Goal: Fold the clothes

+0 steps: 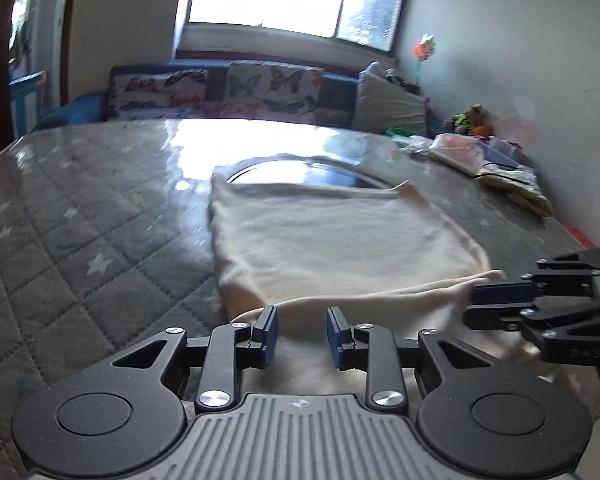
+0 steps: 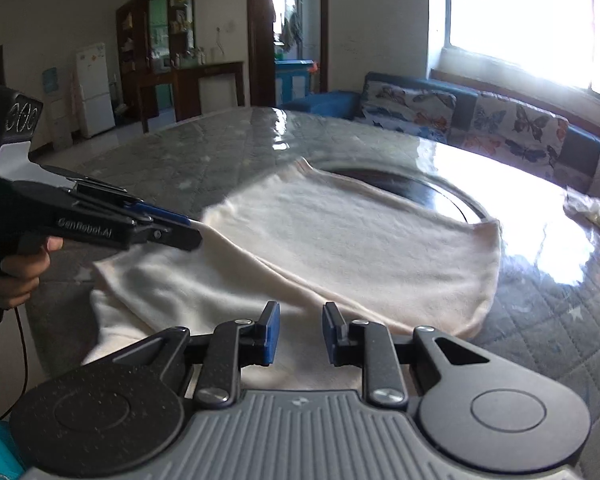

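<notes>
My left gripper [image 1: 302, 336] hung low over the near edge of the table [image 1: 80, 220]. Its fingers were spread and the blue pads were not pressed on anything. The cream garment [image 1: 340, 240] showed through the gap between them. My right gripper [image 2: 296, 332] was the same, pads apart with cloth visible between them and nothing pinched. I held the two side by side along the near hem so each could take one end of it and the fold would come up even.

The garment lay flat on the near half of the quilted table. Its far edge reached onto the dark round turntable [image 1: 284, 170] in the middle, and a soft ridge [image 1: 380, 296] of cloth was bunched just ahead of my fingers. I judged the fold was only starting. My next step would be to close both pairs on that ridge. The glossy cover looked slippery, so the lower layer might slide along with it.
</notes>
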The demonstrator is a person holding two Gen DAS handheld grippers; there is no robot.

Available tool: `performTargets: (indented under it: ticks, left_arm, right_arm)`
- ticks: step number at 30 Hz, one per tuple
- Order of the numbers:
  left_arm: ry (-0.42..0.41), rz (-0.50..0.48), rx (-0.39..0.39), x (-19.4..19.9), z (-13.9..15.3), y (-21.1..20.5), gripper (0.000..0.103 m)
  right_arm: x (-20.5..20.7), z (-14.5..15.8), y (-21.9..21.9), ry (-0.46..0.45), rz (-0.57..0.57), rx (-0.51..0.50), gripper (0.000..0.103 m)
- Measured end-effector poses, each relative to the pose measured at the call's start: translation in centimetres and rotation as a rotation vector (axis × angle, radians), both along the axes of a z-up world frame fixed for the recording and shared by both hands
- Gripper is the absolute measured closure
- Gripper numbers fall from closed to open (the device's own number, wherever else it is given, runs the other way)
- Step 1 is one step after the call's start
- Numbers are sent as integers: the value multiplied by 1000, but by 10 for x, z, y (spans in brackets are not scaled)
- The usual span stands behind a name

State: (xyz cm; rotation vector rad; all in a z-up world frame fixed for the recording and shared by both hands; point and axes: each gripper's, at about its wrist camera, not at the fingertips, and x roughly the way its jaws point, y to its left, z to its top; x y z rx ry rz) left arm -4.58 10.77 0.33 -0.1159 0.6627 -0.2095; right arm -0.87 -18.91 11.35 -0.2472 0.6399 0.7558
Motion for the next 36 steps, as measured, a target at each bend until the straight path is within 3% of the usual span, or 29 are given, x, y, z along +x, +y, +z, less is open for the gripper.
performTargets:
  ticks: [9, 15, 20, 24, 36]
  left_arm:
    - [-47, -3, -1, -11, 10, 6, 70]
    - [-19, -26, 52, -3, 2, 0, 67]
    - [-60, -127, 82, -28, 14, -7, 63]
    - [-81, -238, 108, -53, 20, -16, 58]
    - [-107, -453, 294, -100, 7, -42, 54]
  right_arm:
    - [7, 4, -5, -3, -18, 21, 80]
    - [11, -4, -9, 29, -35, 15, 80]
    - [-10, 10, -18, 2, 19, -11, 78]
    - [-21, 4, -21, 21, 57, -53, 78]
    - [-45, 17, -34, -19, 72, -87, 77]
